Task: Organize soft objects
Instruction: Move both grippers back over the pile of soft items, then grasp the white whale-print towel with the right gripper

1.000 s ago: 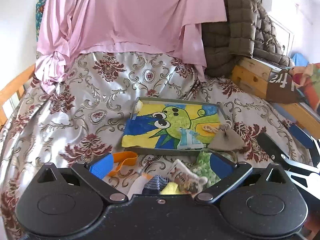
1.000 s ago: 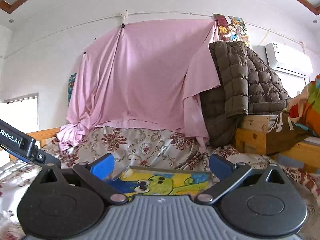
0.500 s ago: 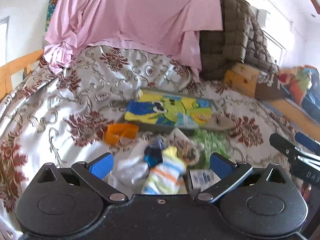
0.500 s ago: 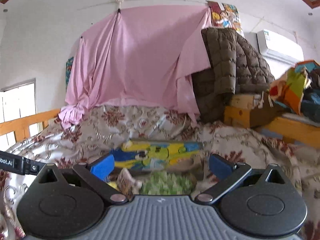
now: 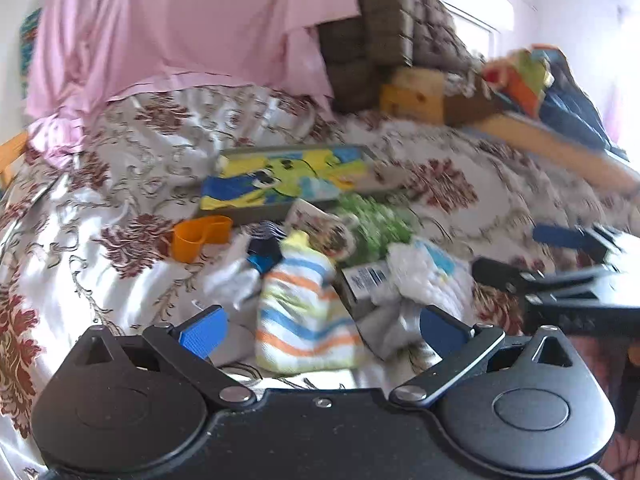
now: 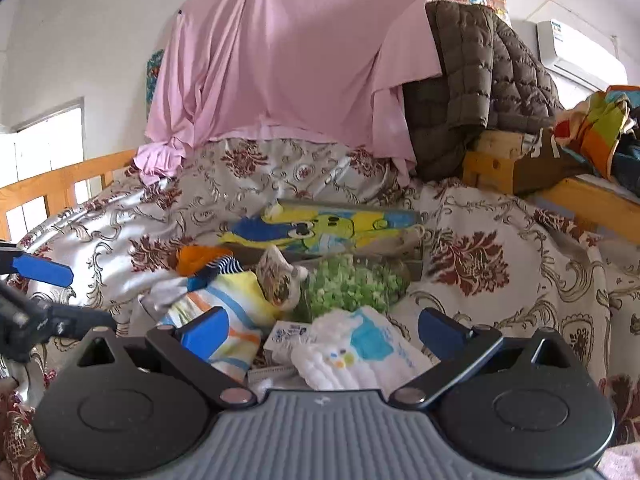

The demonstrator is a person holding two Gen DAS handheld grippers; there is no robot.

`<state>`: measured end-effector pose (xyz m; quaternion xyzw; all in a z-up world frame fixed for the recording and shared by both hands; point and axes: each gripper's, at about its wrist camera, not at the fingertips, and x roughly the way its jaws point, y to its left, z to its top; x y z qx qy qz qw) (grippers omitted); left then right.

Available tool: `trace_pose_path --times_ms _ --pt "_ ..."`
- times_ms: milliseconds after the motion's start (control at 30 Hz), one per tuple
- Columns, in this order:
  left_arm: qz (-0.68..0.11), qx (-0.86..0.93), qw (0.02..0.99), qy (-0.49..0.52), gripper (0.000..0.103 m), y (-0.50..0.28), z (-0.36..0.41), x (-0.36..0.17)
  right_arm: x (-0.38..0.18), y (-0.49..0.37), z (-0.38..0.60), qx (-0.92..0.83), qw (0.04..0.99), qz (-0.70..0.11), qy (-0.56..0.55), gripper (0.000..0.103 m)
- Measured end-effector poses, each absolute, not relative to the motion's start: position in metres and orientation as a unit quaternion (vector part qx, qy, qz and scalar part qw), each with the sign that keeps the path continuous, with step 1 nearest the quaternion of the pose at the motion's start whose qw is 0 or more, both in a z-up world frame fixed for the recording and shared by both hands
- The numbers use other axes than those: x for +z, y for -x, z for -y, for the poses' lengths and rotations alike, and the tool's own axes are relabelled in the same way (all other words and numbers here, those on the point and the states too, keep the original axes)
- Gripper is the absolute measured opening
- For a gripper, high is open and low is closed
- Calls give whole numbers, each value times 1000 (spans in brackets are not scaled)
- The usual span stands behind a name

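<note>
- Left gripper: jaws spread wide, nothing between the blue pads; it hung just above the near end of a striped sock with orange, blue and yellow bands.
- Right gripper: jaws likewise released and empty, poised over a white quilted cloth with a blue patch, which lay between its fingers in the right wrist view.
- Each gripper showed in the other's camera: the right one at 3 o'clock of the left wrist view, blurred; the left one at 9 o'clock of the right wrist view.
- The soft things sat heaped together on a floral bedspread, just in front of the grippers.
- Pile, from the right wrist view: striped sock at 9 o'clock of the cloth; a small printed box touching the cloth's left edge; a green-and-white patterned fabric at 12 o'clock of the cloth; a small brown-patterned pouch leaning between sock and green fabric.
- A dark navy striped sock lay at the far tip of the striped sock.
- An orange cup-like thing sat at 10 o'clock of the pile, apart from the socks.
- A flat tray with a cartoon print lay beyond the pile, at 12 o'clock.
- Backdrop: pink sheet hung on the wall, brown quilted jacket at its right.
- Left wrist view was motion-blurred; fine detail was unreadable.
</note>
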<state>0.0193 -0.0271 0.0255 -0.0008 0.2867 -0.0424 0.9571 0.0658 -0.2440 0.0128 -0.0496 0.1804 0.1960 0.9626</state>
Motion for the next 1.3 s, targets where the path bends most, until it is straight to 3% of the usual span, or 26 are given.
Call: trace_pose_path --times_ms 467,800,967,1300 --pt "-355 -48 933 -30 102 -42 46 3 0 -97 252 178 947 -268 16 103" --pt "-373 -67 925 -35 102 -66 60 -10 0 -155 247 206 926 -309 62 103" --pt "-375 -98 921 -42 102 -76 73 -23 -12 -195 250 256 889 -379 28 103" --pt "-394 -129 910 -1 102 -107 82 -49 -34 -208 239 261 883 -387 41 103"
